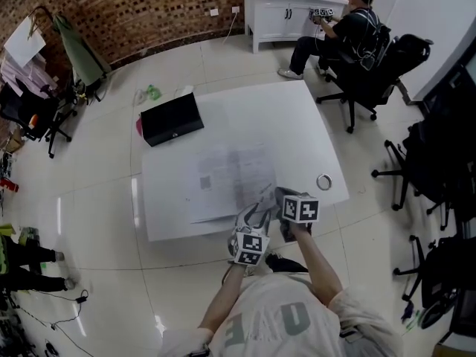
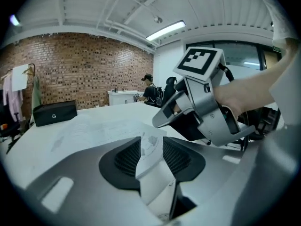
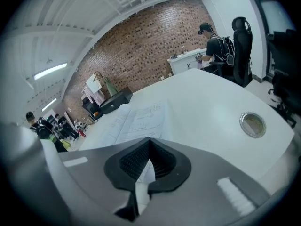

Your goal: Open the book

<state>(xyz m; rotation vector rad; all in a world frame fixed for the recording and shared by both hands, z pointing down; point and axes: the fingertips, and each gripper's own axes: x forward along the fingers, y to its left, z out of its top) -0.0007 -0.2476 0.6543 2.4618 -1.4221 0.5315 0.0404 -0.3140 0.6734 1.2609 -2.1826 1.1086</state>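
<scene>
The book (image 1: pixel 223 178) lies open and flat in the middle of the white table (image 1: pixel 305 125), its pale printed pages facing up. Both grippers sit at its near right corner. My right gripper (image 3: pixel 149 147) is shut on a page (image 3: pixel 140 187), whose white strip hangs down between the closed pads. Beyond it the book (image 3: pixel 136 119) spreads toward the far side. My left gripper (image 2: pixel 151 147) stands open, with a curled page (image 2: pixel 151 171) between its pads. The right gripper (image 2: pixel 188 112) shows just beyond it. From the head view, the left gripper (image 1: pixel 260 203) and right gripper (image 1: pixel 282 197) nearly touch.
A black box (image 1: pixel 172 119) stands at the table's far left corner. A tape roll (image 1: pixel 324 181) lies near the right edge, also in the right gripper view (image 3: pixel 253 125). A seated person (image 1: pixel 343 30) works at a white cabinet beyond. Office chairs (image 1: pixel 424 162) crowd the right side.
</scene>
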